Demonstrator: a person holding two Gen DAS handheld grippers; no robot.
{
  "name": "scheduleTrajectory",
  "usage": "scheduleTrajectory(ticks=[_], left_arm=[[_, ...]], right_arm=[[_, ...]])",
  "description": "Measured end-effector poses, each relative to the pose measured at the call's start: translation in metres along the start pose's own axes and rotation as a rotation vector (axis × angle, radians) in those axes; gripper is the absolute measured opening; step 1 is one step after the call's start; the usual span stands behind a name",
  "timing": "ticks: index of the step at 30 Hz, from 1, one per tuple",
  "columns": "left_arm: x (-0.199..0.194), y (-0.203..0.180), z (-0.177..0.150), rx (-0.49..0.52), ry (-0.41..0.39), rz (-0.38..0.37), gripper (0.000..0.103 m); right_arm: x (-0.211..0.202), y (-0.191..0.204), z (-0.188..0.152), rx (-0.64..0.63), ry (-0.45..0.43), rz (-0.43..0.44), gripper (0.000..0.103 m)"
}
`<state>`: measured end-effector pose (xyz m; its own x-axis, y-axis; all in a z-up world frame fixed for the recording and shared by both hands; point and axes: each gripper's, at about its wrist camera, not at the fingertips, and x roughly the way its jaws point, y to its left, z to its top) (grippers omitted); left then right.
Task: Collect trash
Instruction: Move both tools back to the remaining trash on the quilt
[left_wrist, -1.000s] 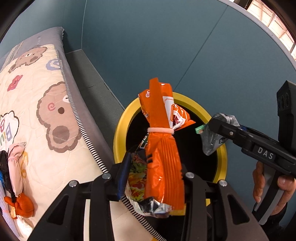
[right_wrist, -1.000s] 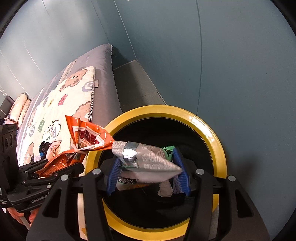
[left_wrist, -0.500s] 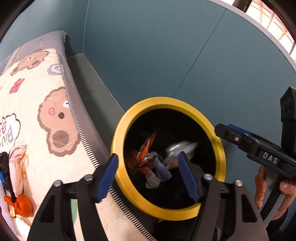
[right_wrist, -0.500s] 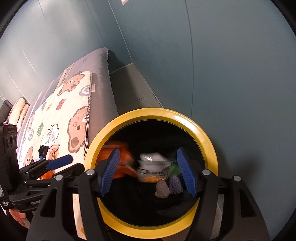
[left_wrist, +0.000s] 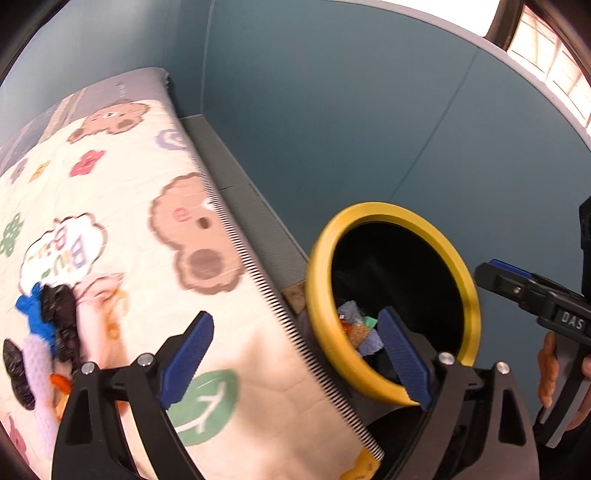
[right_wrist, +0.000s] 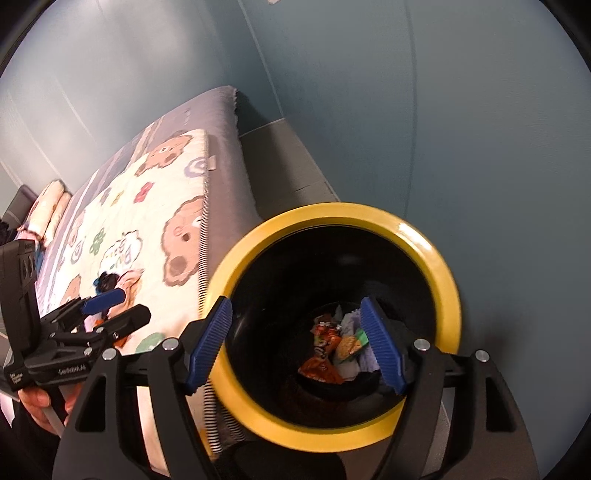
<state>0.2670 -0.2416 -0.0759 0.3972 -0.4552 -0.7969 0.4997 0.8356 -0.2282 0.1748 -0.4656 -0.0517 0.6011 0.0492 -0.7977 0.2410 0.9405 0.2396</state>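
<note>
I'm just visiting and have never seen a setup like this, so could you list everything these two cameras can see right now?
bin: one, black with a yellow rim, on the floor beside the bed.
wrappers: several, orange, green and pale, lying at the bottom of the bin.
quilt: one, cream with brown bears and flowers, spread on the bed.
small items: a cluster, blue, black, pink, white and orange, on the quilt; too blurred to name.
pillows: pale, at the far end of the bed.
wall: teal, behind the bin.
left gripper: black with blue pads, jaws opening, nothing between them.
right gripper: same, jaws opening above the bin, holding nothing.
hand: on the right gripper's handle.
</note>
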Motion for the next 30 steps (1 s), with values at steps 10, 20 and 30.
scheduleTrajectory(ticks=[10,20,30], left_arm=[[-0.042,0.068,-0.018,-0.085,-0.034,0.099,0.089],[-0.076,0.149,-0.037,-0.184,-0.044,0.205,0.089],[-0.087,0.222,-0.059,-0.264,-0.018,0.294,0.09]], right_arm=[[-0.001,0.077,-0.004,-0.121,0.041,0.083,0.074],[0.02,0.171,-0.009,-0.254,0.105,0.162,0.076],[0.057,0.233,-0.026,-0.333,0.215,0.209,0.076]])
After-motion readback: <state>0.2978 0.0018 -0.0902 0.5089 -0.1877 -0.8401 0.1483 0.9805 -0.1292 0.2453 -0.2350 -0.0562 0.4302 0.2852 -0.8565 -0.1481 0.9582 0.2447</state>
